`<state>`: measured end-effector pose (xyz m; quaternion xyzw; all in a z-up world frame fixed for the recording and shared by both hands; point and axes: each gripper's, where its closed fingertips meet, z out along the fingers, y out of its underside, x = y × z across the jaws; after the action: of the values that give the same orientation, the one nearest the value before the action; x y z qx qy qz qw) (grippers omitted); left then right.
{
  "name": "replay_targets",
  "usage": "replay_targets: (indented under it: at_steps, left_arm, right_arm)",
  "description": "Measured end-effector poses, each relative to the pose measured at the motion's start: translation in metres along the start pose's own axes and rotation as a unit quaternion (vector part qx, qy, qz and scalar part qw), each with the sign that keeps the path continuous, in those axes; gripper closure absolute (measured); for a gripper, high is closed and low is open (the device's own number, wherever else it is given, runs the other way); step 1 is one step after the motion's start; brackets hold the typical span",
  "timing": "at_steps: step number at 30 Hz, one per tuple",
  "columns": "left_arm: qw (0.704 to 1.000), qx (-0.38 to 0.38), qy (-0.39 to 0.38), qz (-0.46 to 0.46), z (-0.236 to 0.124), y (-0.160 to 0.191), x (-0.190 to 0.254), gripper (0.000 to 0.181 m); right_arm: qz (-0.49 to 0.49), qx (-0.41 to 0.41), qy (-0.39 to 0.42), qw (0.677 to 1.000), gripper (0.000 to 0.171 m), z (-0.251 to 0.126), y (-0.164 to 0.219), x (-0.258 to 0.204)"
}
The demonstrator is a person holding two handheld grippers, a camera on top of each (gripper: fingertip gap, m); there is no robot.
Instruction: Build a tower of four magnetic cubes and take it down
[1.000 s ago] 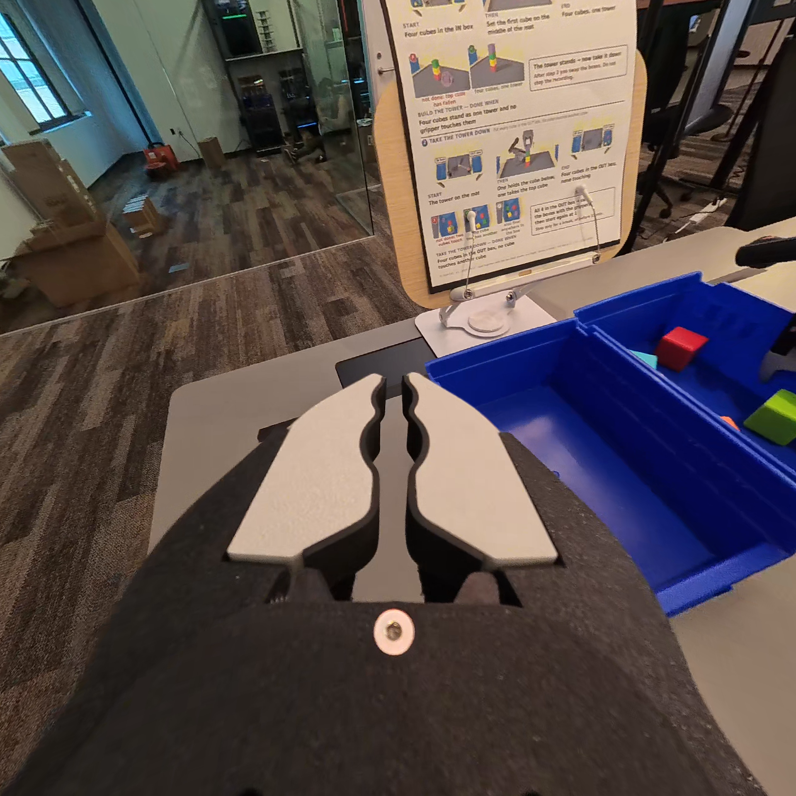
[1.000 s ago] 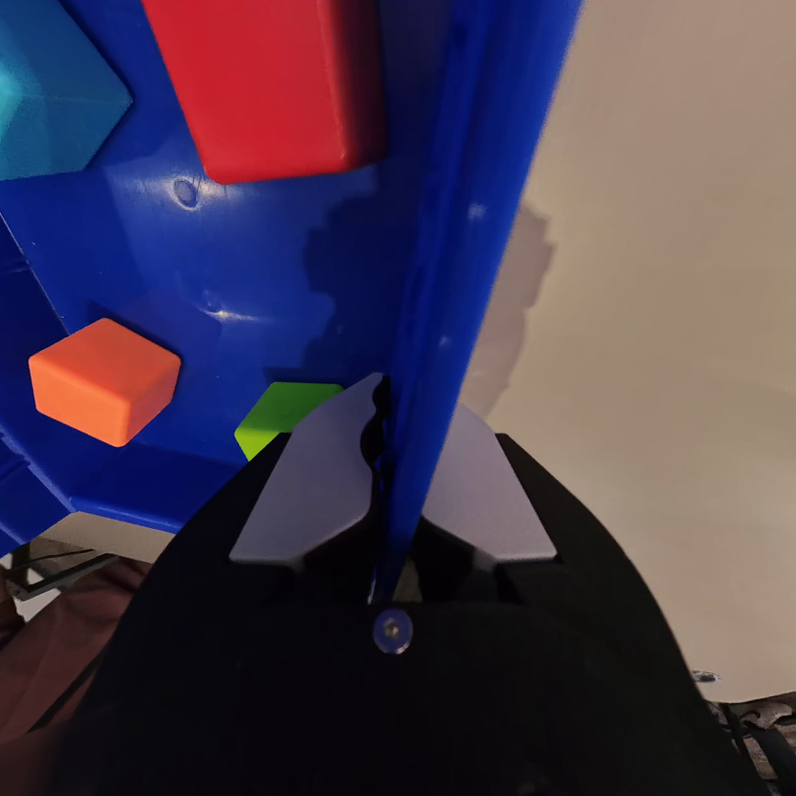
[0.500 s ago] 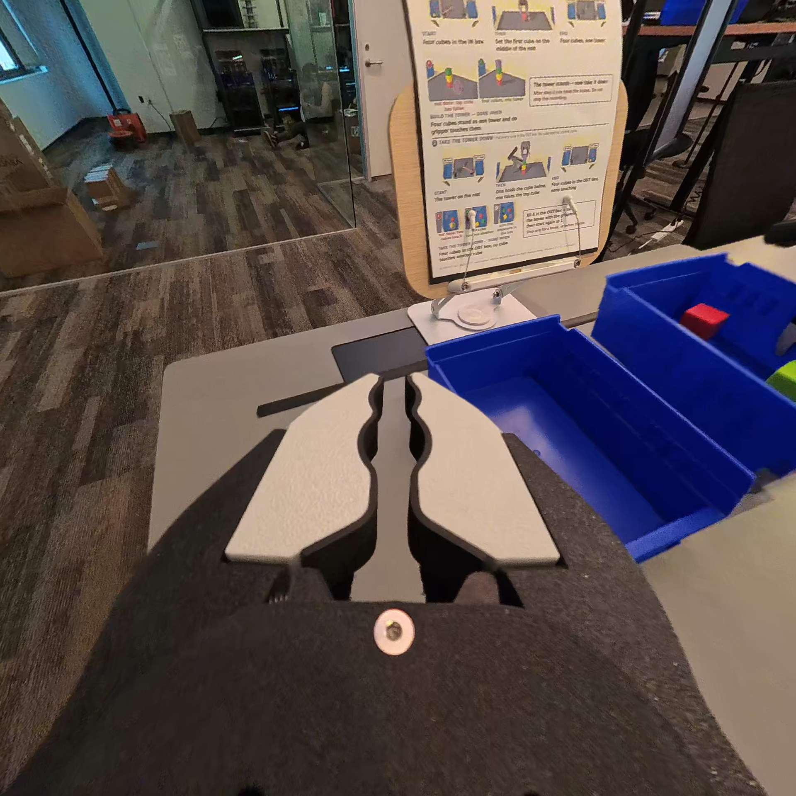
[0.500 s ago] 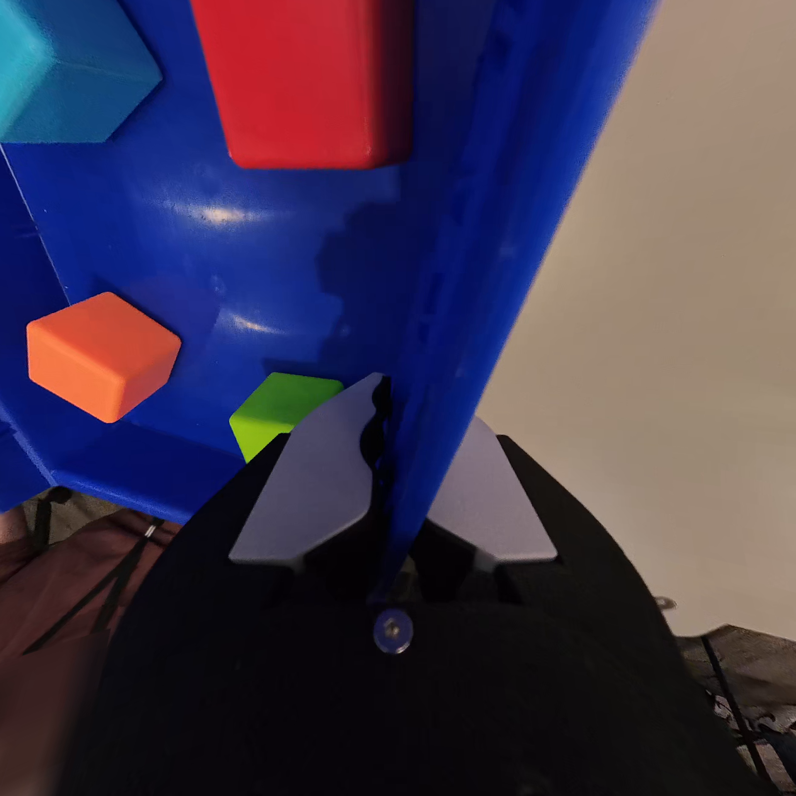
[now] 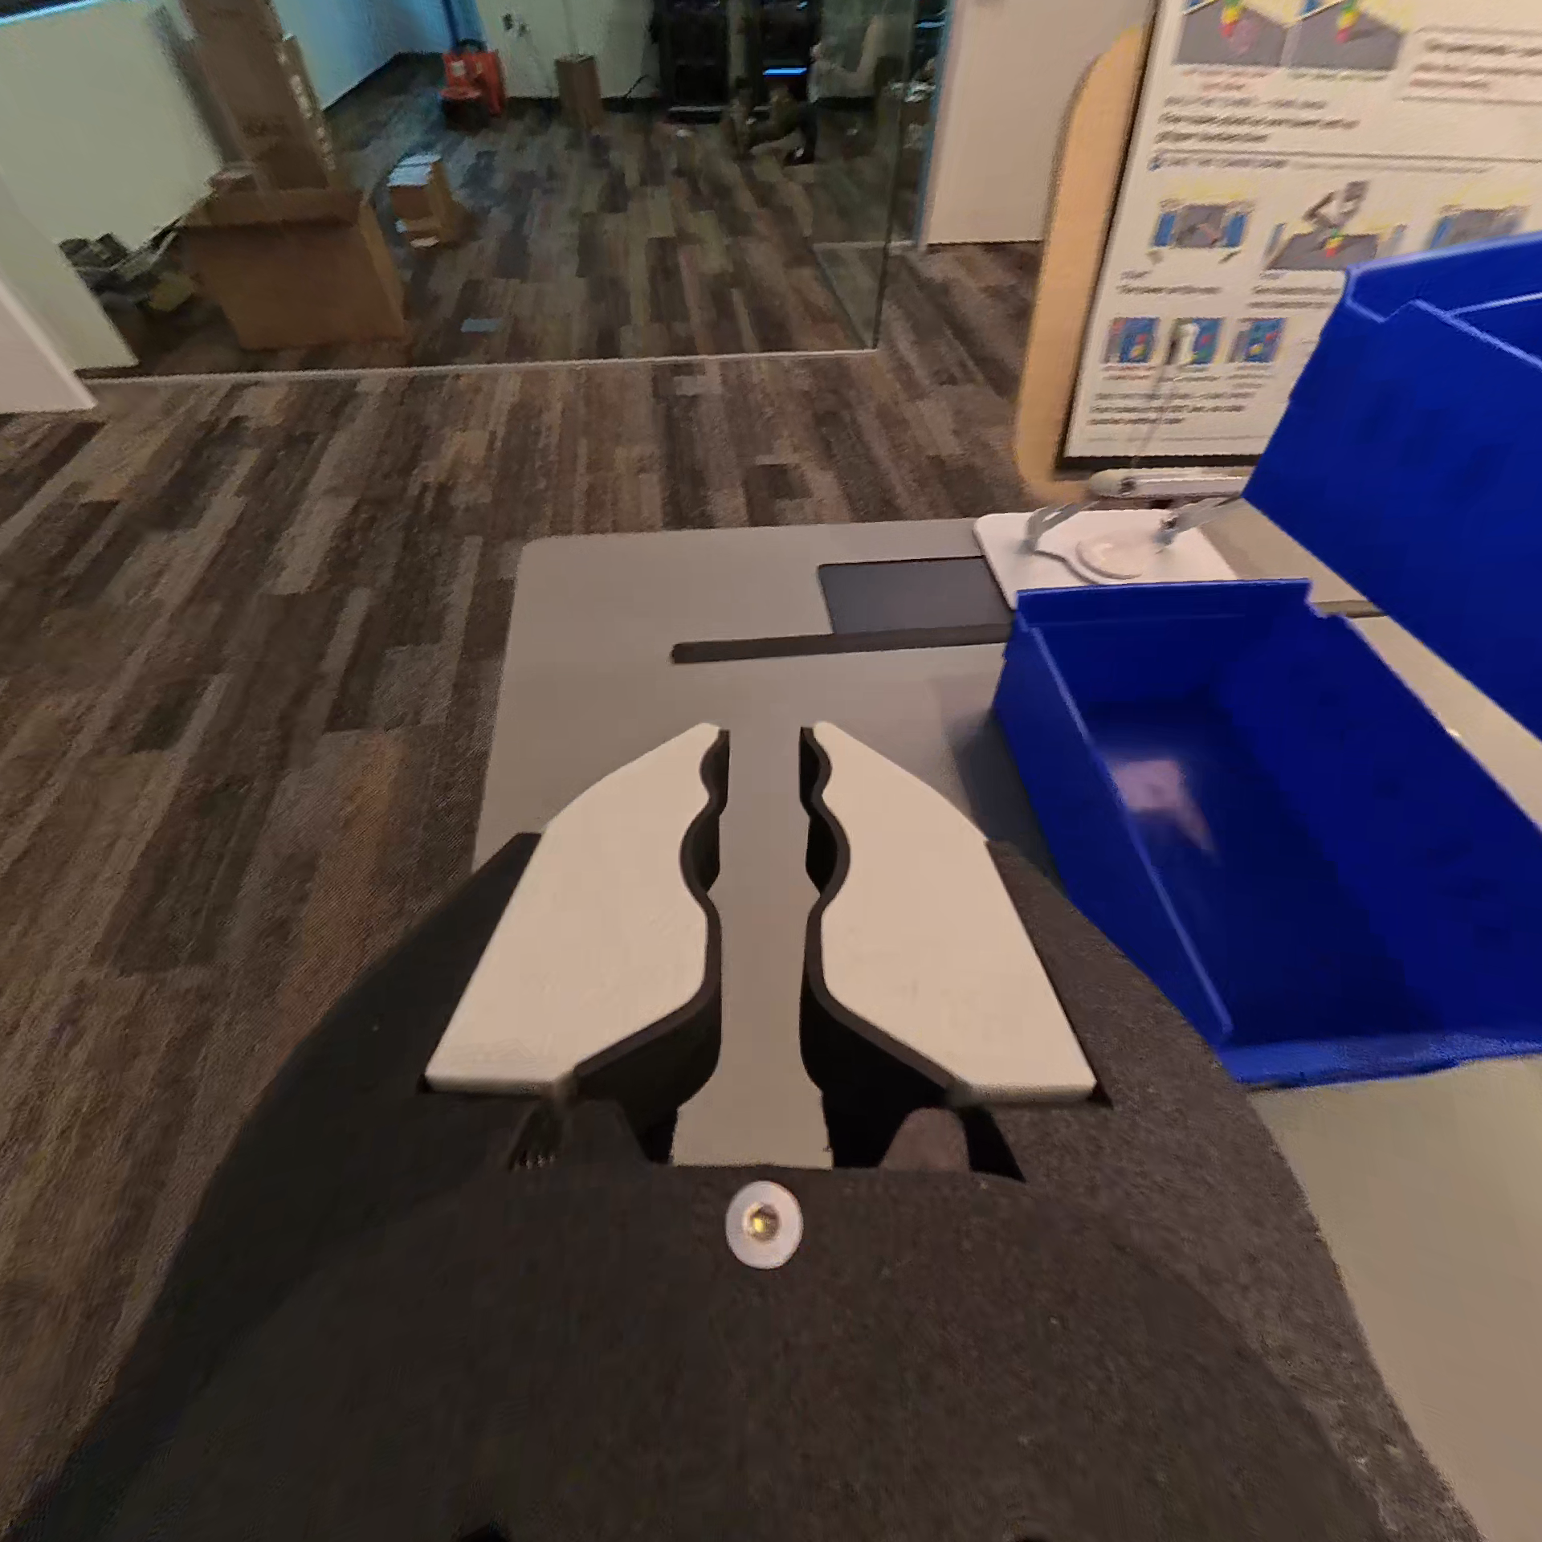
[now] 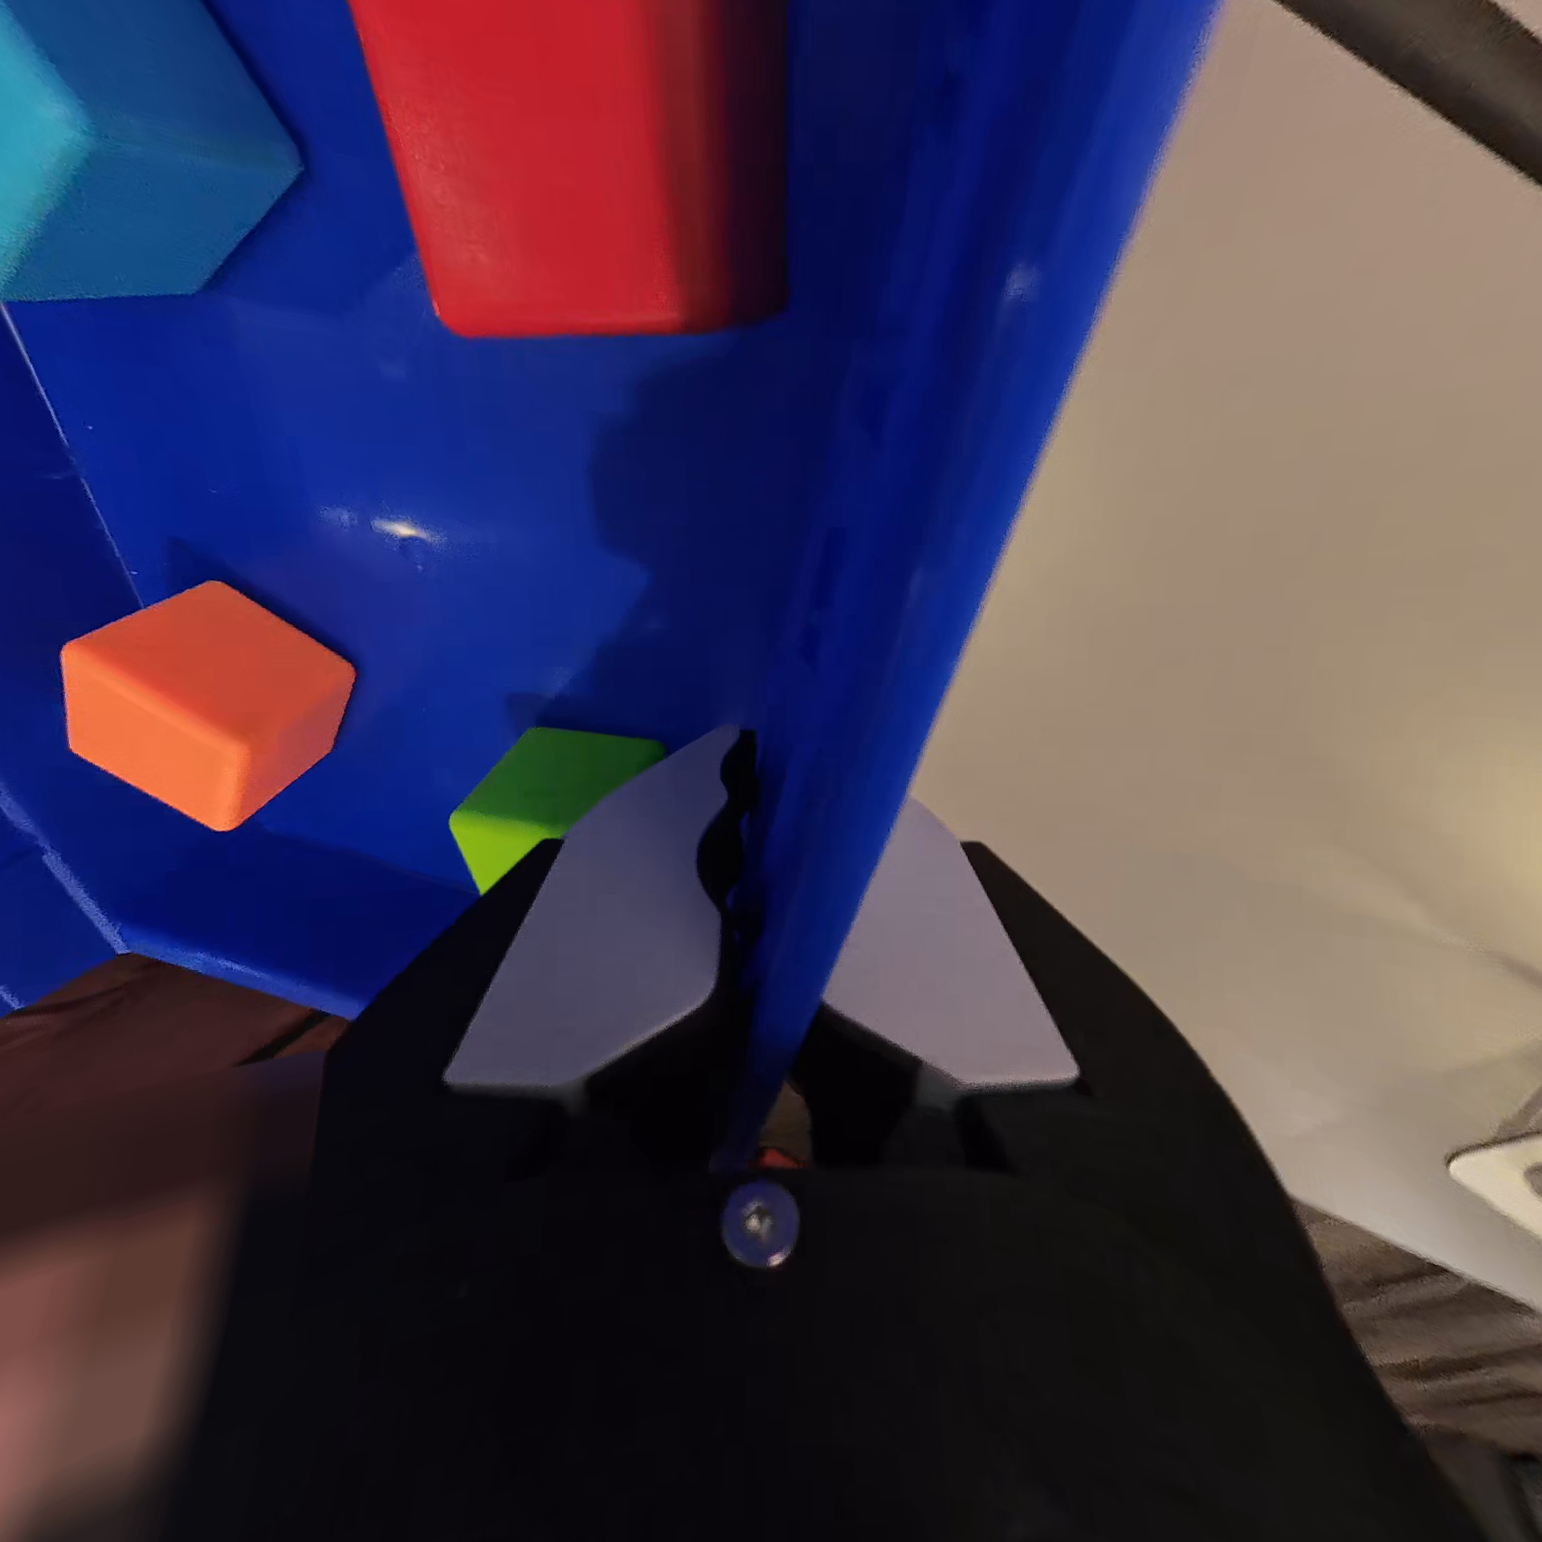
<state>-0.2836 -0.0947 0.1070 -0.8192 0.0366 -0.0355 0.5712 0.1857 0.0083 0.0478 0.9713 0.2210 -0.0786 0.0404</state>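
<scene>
Bin with cubes (image 6: 918, 417) now lifted clear of surface (image 5: 667, 601), wall clamped by right gripper (image 6: 751, 876) fingers. Red (image 6: 576, 158), teal (image 6: 125, 158), orange (image 6: 204, 701), green cube (image 6: 534, 793) loose inside. Left gripper (image 5: 763, 801) slightly parted, empty. Tower unstarted; bin likely being repositioned.

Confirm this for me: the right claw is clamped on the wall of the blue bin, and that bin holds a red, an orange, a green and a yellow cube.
Not quite. The right claw is clamped on the blue bin wall, and the red cube, orange cube and green cube are inside. The fourth is a teal cube, not yellow, as the right wrist view shows.
</scene>
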Motion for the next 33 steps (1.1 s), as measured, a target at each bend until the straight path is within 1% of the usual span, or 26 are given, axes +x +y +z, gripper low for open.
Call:
replay_targets:
  at_steps: [5,9,13,17,20,23,28,33]
  left_arm:
    - [0.997,-0.002,-0.061,-0.037,-0.017,0.009,-0.036,0.162]
    - [0.995,0.017,-0.08,-0.06,-0.034,0.01,-0.052,0.161]
    - [0.992,0.043,-0.099,-0.07,-0.052,0.005,-0.061,0.161]
    - [0.99,0.06,-0.103,-0.077,-0.067,0.004,-0.067,0.161]
    - [0.989,0.066,-0.102,-0.089,-0.071,0.006,-0.074,0.161]
    - [0.989,0.064,-0.089,-0.097,-0.067,0.008,-0.075,0.161]
    - [0.992,0.049,-0.074,-0.092,-0.057,0.01,-0.07,0.161]
    - [0.994,0.043,-0.063,-0.083,-0.051,0.008,-0.064,0.161]
  right_arm:
    - [-0.087,-0.009,-0.029,0.996,0.165,0.021,-0.066,-0.114]
    - [-0.139,-0.011,-0.036,0.99,0.165,0.045,-0.109,-0.203]
    - [-0.176,-0.018,-0.05,0.983,0.165,0.071,-0.139,-0.28]
    - [-0.194,-0.027,-0.071,0.978,0.165,0.104,-0.158,-0.33]
    - [-0.198,-0.025,-0.063,0.978,0.165,0.132,-0.171,-0.348]
    - [-0.186,-0.035,-0.052,0.981,0.165,0.164,-0.177,-0.352]
    - [-0.157,-0.045,-0.021,0.986,0.165,0.207,-0.181,-0.336]
    - [-0.126,-0.054,-0.015,0.99,0.165,0.228,-0.176,-0.319]
